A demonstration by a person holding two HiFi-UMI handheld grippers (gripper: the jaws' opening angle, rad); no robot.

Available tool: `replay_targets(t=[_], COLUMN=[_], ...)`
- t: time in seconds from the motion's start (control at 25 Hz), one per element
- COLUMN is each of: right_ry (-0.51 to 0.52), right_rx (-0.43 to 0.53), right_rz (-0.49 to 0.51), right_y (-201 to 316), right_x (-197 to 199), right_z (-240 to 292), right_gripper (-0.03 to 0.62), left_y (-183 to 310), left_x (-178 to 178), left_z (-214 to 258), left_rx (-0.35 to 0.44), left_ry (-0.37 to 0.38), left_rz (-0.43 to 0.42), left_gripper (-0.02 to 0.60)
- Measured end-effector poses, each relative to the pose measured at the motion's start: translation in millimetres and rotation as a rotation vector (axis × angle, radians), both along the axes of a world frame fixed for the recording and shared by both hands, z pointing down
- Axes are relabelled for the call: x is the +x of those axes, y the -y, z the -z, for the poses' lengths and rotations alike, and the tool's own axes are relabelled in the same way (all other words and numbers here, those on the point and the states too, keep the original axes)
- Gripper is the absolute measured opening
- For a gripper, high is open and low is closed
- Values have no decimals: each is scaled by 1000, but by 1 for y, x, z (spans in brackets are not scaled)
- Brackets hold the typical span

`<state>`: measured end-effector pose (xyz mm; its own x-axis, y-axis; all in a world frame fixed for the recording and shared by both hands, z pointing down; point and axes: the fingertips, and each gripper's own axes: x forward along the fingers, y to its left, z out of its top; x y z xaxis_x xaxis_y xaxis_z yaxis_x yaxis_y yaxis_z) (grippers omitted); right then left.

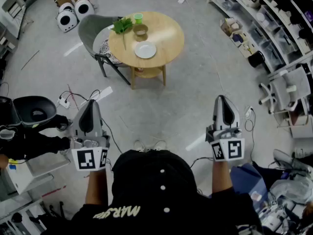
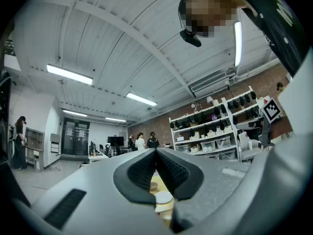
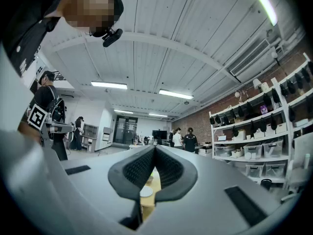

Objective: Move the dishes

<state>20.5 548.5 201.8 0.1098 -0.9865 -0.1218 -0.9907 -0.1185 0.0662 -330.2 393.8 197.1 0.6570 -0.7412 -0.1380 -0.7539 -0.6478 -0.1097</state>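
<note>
Dishes: white plate (image 1: pixel 145 50) near the front edge of the round wooden table (image 1: pixel 168 33); brown bowl (image 1: pixel 140 31) just behind it; small green cup (image 1: pixel 138 18) at the far edge.
Shape: plate, bowl and cup all round, so no long axis to line up with.
Beside them: leafy green sprig (image 1: pixel 122 25) left of the bowl; grey chair (image 1: pixel 90 31) tucked against the table's left side.
Direction from the claws: straight ahead across open floor, well apart from both, lying between the two and a little toward the left one.
Nearer hand: probably the left, judging by the sideways offset in the head view.
Left gripper (image 1: pixel 92 103): clenched, pads meeting at the tip, nothing gripped; plate glimpsed far off through the gap below the pads.
Right gripper (image 1: pixel 222 99): clenched likewise and empty, held about level.
Next move, as a judgement: walk up to the table, then open a claw before reaching for the plate rim.
</note>
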Motion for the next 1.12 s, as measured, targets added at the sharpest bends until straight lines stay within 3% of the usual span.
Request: replay_targets(t=[0.76,0.88,1.04,1.12], right_ry=[15,21,32,28], right_rx=[11,0,-3,-6], right_rz=[-1,25,50,55], right_y=[-10,-11,-14,-16], right_x=[5,9,16,21], right_z=[-6,-9,-17,-22], right_gripper=[-2,79,251,289], left_y=[-10,-14,-22,-27], left_x=[8,14,23,27], left_z=[-4,-5,-12,-16], left_rx=[-7,-14,-28,-34], left_ry=[14,20,33,37], left_rz=[-1,2,13,19], left_gripper=[3,3,3,3])
